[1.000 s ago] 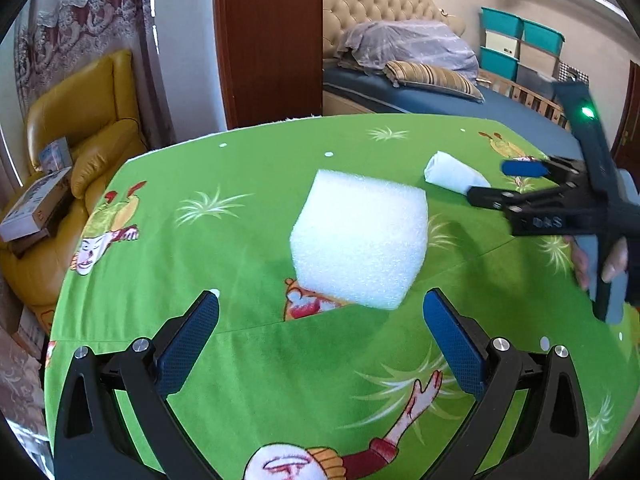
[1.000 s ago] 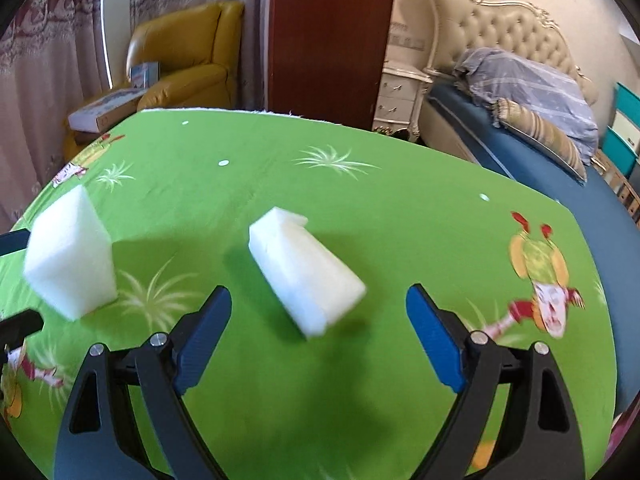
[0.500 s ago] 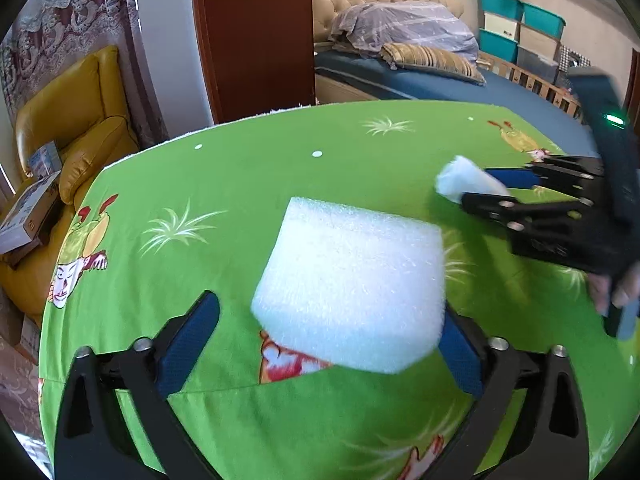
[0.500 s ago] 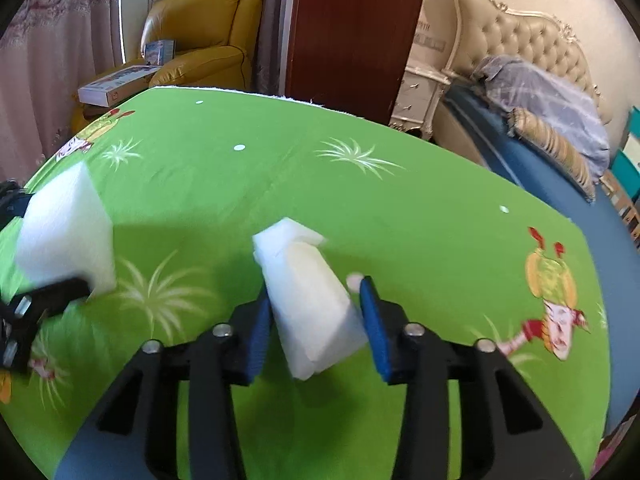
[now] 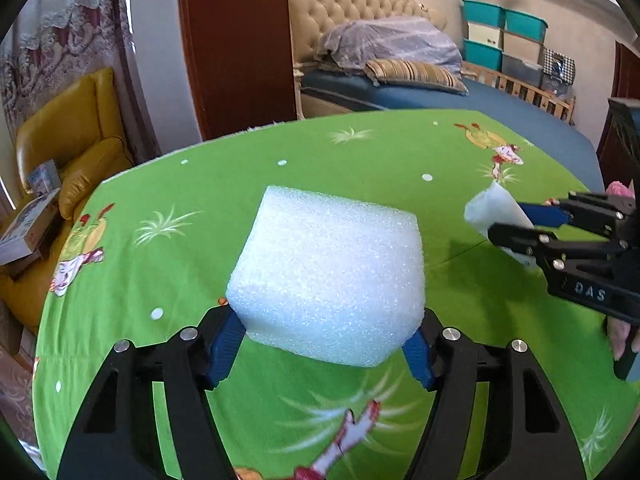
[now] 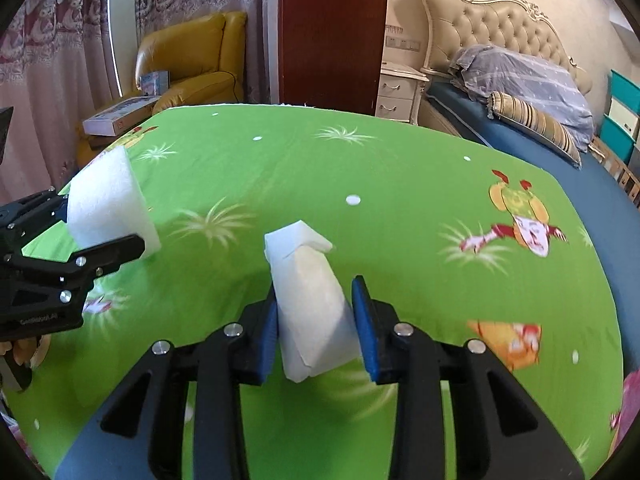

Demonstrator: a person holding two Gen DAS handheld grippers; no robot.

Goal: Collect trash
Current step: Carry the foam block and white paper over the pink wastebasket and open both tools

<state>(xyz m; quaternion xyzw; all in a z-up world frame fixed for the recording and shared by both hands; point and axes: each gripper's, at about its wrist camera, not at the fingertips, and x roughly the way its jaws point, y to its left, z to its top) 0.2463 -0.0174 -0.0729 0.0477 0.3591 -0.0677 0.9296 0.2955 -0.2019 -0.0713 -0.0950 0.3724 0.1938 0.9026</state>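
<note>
My left gripper (image 5: 322, 346) is shut on a large white foam block (image 5: 332, 280) and holds it above the green cartoon cloth (image 5: 280, 176). My right gripper (image 6: 318, 330) is shut on a smaller white folded foam piece (image 6: 308, 300), also lifted off the cloth. In the left wrist view the right gripper (image 5: 516, 222) is at the right with its foam piece (image 5: 494, 210). In the right wrist view the left gripper (image 6: 96, 228) is at the left with the foam block (image 6: 108, 208).
The green cloth (image 6: 360, 168) covers a table. A yellow armchair (image 5: 68, 136) with boxes (image 5: 28, 224) stands to the left. A wooden pillar (image 5: 236, 44) and a bed (image 5: 400, 72) lie behind. Teal storage bins (image 5: 504, 36) stand at the back right.
Both grippers closed on their foam pieces and lifted them off the cloth. A second ago both were open with the foam lying on the cloth.
</note>
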